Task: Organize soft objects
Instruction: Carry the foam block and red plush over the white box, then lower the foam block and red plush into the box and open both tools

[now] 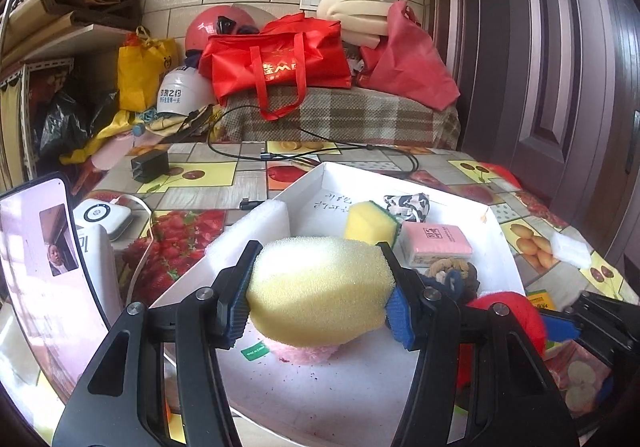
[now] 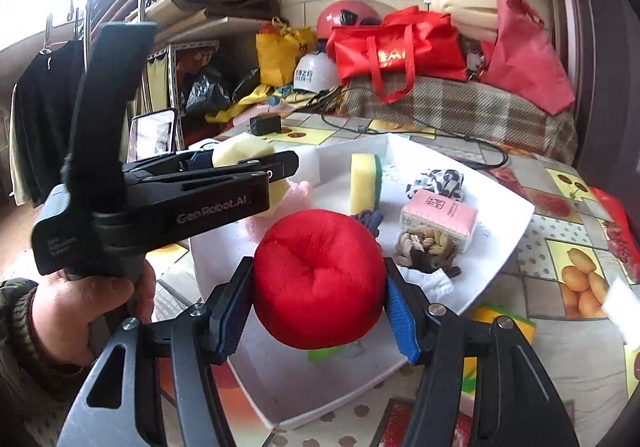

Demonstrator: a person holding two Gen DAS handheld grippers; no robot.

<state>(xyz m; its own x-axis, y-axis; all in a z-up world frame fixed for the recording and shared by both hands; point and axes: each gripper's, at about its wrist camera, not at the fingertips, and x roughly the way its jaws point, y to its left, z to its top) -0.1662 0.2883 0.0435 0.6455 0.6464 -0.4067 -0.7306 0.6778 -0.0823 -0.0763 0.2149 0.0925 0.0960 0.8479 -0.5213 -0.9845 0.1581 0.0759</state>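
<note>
While the left gripper [image 1: 318, 297] pinches a porous yellow foam sponge [image 1: 320, 287] between its ribbed blue pads at lower centre, a fluffy pink puff [image 1: 306, 353] sits just beneath it on the white tray [image 1: 360, 399]. Over the tray's near corner, the right gripper [image 2: 320, 287] squeezes a round, plush red ball [image 2: 320, 279], dimpled in the middle. Farther back in the tray lie a yellow-and-green scouring sponge [image 2: 364, 183], a pink tissue pack [image 2: 440, 221] and knotted fabric ties [image 2: 426, 247].
</note>
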